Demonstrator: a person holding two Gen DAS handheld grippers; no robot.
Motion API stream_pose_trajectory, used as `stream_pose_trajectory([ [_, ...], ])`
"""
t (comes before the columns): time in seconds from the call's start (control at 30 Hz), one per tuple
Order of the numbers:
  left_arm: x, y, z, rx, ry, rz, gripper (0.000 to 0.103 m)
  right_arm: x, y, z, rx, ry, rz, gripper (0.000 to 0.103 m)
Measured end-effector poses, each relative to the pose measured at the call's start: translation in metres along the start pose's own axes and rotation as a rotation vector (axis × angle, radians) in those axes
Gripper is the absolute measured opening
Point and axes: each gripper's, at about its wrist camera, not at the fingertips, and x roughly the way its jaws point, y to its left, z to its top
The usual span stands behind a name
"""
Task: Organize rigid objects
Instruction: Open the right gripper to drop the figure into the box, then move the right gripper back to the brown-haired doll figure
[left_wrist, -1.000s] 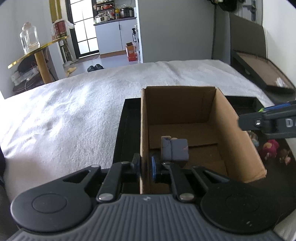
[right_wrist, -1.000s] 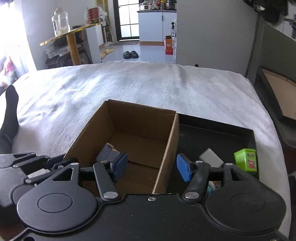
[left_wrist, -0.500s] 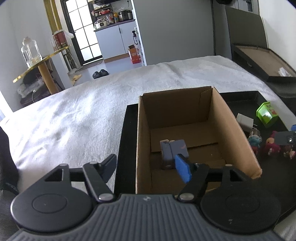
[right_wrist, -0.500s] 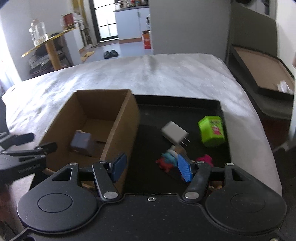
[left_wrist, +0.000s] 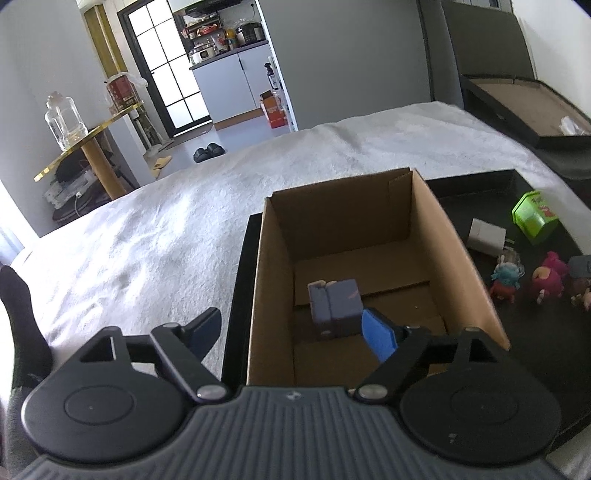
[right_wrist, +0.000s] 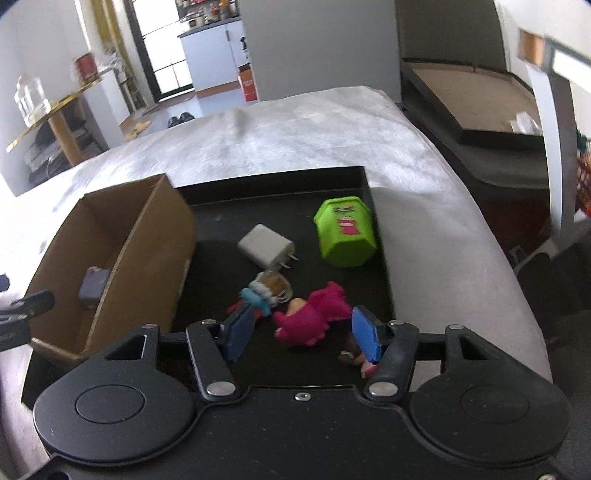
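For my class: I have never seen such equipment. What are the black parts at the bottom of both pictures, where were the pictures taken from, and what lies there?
Each picture comes from a camera on a hand-held gripper, looking along its two fingers. A person holds one per hand.

Left view: the left gripper, jaws opening and empty, straddles the near wall of a cardboard box holding a blue-grey block.

Right view: the right gripper, jaws closing, frames a pink toy without touching it. On the black tray also lie a white charger, a green container and a blue-haired figure.
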Motion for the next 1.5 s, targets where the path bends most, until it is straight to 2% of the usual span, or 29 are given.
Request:
stream_pose_trajectory([
  [0.23,0.004,-0.001,0.004,-0.002,0.011,0.047,0.082,0.023,-0.018,-0.005,0.085,0.044,0.028,0.056],
  [0.4,0.008,-0.004,0.006,0.007,0.011,0.068,0.083,0.027,-0.026,-0.008,0.076,0.042,0.028,0.056],
  [0.6,0.014,-0.007,0.006,0.013,0.023,0.083,0.083,0.028,-0.026,-0.010,0.005,0.028,0.019,0.050],
  [0.7,0.016,-0.009,0.006,0.020,0.028,0.084,0.083,0.029,-0.027,-0.010,-0.013,0.028,0.006,0.048],
  [0.8,0.015,-0.009,0.005,0.025,0.024,0.084,0.083,0.037,-0.029,-0.016,-0.005,0.105,-0.024,0.045],
  [0.9,0.015,-0.008,0.004,0.020,0.022,0.082,0.083,0.035,-0.028,-0.027,-0.007,0.134,0.005,0.038],
  [1.17,0.013,-0.003,0.003,0.004,0.016,0.062,0.083,0.024,-0.014,-0.045,-0.030,0.182,-0.012,0.040],
  [1.3,0.013,0.001,0.001,-0.003,0.015,0.049,0.083,0.023,-0.003,-0.047,-0.068,0.208,-0.047,0.041],
  [1.4,0.015,0.004,-0.001,-0.015,0.021,0.035,0.083,0.021,0.004,-0.046,-0.086,0.225,-0.035,0.033],
  [1.5,0.016,0.009,-0.004,-0.028,0.025,0.028,0.083,0.019,0.012,-0.043,-0.115,0.216,-0.039,0.030],
])
